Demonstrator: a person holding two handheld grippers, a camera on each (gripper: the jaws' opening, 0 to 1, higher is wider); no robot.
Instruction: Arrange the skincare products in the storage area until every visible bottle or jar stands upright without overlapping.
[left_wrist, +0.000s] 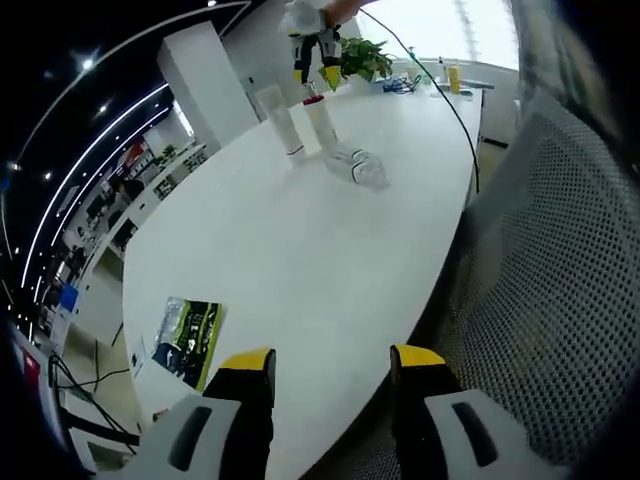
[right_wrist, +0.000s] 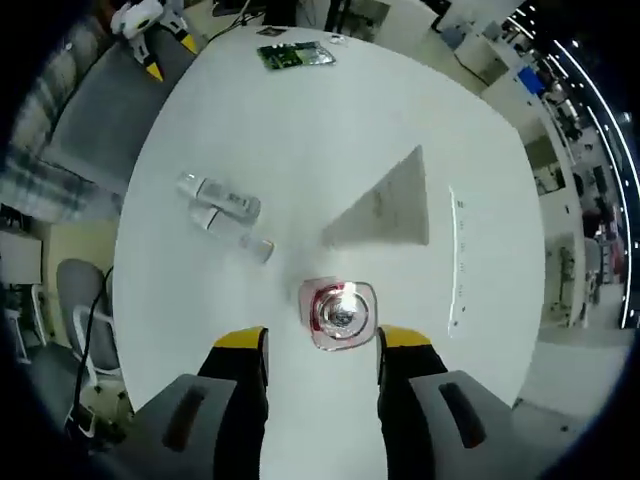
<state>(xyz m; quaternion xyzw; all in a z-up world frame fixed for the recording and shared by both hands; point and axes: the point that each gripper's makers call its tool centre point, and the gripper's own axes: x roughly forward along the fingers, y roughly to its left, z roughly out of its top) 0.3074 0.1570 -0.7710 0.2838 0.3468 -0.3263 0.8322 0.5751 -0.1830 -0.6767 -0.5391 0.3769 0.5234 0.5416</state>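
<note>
Red-collared bottle upright, two clear bottles lying touching

I see a green packet near my table's edge, a potted plant far off, and a mesh chair beside me.

Right gripper view | upright bottle blocks 12 o'clock, just beyond jaws | two lying bottles obstruct 10 o'clock | tall box stands 1 o'clock | bare table between and beyond passable
</note>
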